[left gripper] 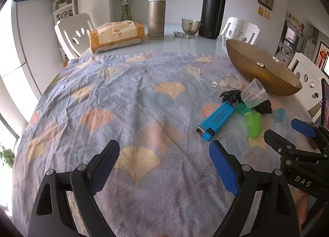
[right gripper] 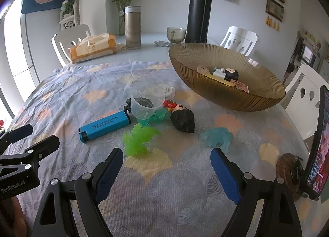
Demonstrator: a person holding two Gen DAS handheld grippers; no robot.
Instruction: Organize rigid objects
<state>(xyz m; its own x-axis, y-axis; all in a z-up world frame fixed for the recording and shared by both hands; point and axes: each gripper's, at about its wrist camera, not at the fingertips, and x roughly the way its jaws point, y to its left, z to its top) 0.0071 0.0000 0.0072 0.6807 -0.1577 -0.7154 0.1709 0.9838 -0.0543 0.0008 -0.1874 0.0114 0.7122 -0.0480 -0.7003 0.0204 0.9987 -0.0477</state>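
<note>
Wrinkled fan-print cloth; ribbed amber glass bowl; boxy blue lighter; both tools spread, empty.

Blue lighter, amber ribbed bowl (fan-patterned cloth)

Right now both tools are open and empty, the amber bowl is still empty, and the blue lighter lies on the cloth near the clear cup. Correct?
Not quite. The amber bowl is not empty: the right wrist view shows several small items already inside it. The rest stands: the left tool and the right tool are open and empty, and the blue lighter lies on the cloth near the clear cup.
</note>
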